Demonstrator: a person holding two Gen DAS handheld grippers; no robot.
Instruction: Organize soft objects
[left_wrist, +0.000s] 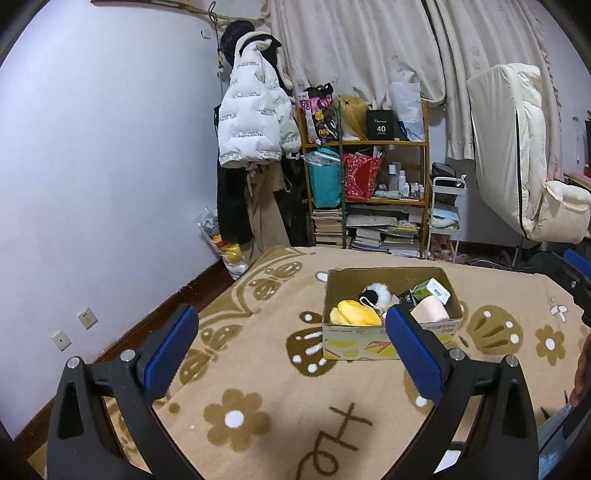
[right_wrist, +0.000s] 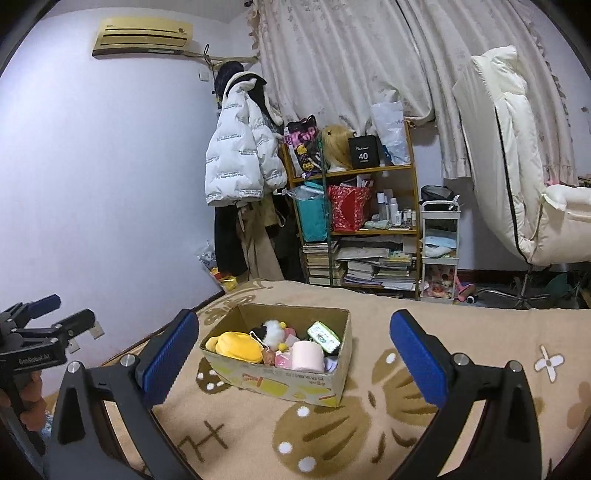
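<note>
A cardboard box (left_wrist: 391, 345) stands on a beige patterned blanket (left_wrist: 258, 373). It holds a yellow plush (left_wrist: 354, 313), a black-and-white fluffy plush (left_wrist: 376, 294), a pink roll (left_wrist: 430, 309) and a green tissue pack (left_wrist: 432, 290). The box also shows in the right wrist view (right_wrist: 280, 384), with the yellow plush (right_wrist: 234, 345), fluffy plush (right_wrist: 271, 332), pink roll (right_wrist: 306, 355) and green pack (right_wrist: 324, 335). My left gripper (left_wrist: 291, 332) is open and empty, in front of the box. My right gripper (right_wrist: 293, 336) is open and empty, also short of the box. The left gripper shows at the left edge of the right wrist view (right_wrist: 55, 314).
A wooden shelf (left_wrist: 365, 184) with bags, bottles and stacked books stands past the bed. A white puffer jacket (left_wrist: 251, 122) hangs left of it. A cream chair (left_wrist: 524, 166) is at the right, a small white cart (left_wrist: 445, 218) beside the shelf. The wall runs along the left.
</note>
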